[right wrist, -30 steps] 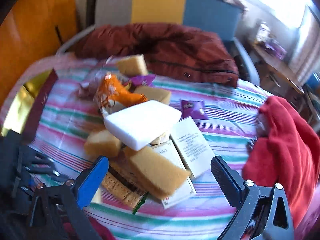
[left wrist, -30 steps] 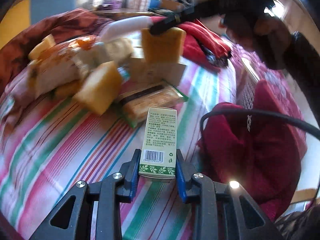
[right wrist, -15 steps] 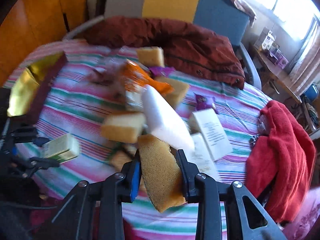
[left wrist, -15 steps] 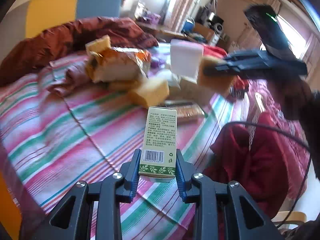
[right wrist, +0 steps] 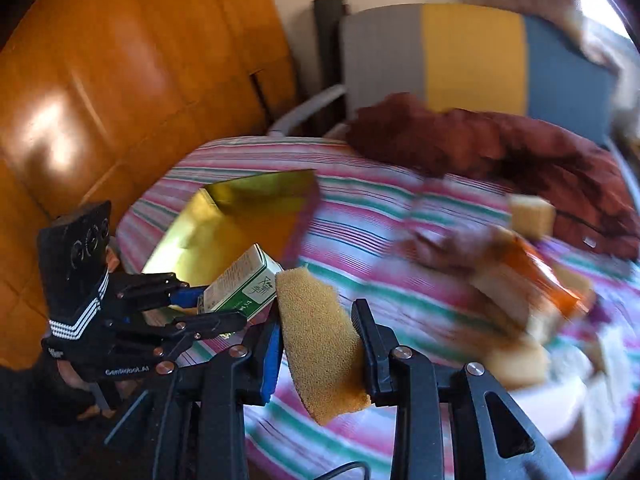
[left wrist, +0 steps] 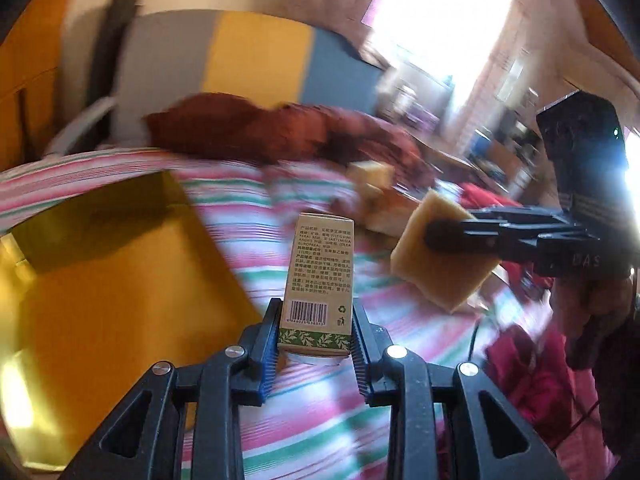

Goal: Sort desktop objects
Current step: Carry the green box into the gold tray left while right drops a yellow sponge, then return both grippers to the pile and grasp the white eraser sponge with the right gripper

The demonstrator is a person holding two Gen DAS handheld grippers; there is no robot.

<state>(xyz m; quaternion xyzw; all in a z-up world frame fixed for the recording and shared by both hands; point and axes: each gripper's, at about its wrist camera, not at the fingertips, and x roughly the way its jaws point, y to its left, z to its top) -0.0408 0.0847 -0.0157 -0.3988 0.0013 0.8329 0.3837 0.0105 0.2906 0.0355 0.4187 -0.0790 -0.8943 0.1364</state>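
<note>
My left gripper (left wrist: 316, 322) is shut on a small green and tan carton (left wrist: 320, 276) with a barcode, held above the striped cloth. In the right wrist view the same carton (right wrist: 244, 284) sticks out of the left gripper (right wrist: 208, 308) just left of my sponge. My right gripper (right wrist: 316, 320) is shut on a yellow-brown sponge (right wrist: 320, 340), lifted off the table. The left wrist view shows that sponge (left wrist: 440, 256) pinched in the right gripper (left wrist: 434, 236) to the right of the carton. An open gold-lined box (left wrist: 100, 272) lies to the left, below both grippers.
A blurred heap of sponges and snack packets (right wrist: 516, 280) lies on the striped tablecloth (right wrist: 360, 216) to the right. A dark red jacket (right wrist: 500, 144) lies along the far edge before a grey, yellow and blue chair back (right wrist: 472, 56). Red cloth (left wrist: 532, 372) hangs at the right.
The right gripper closed on the yellow-brown sponge and lifted it from the heap. Both grippers swung left with their loads, so the gold-lined box now fills the left of the views.
</note>
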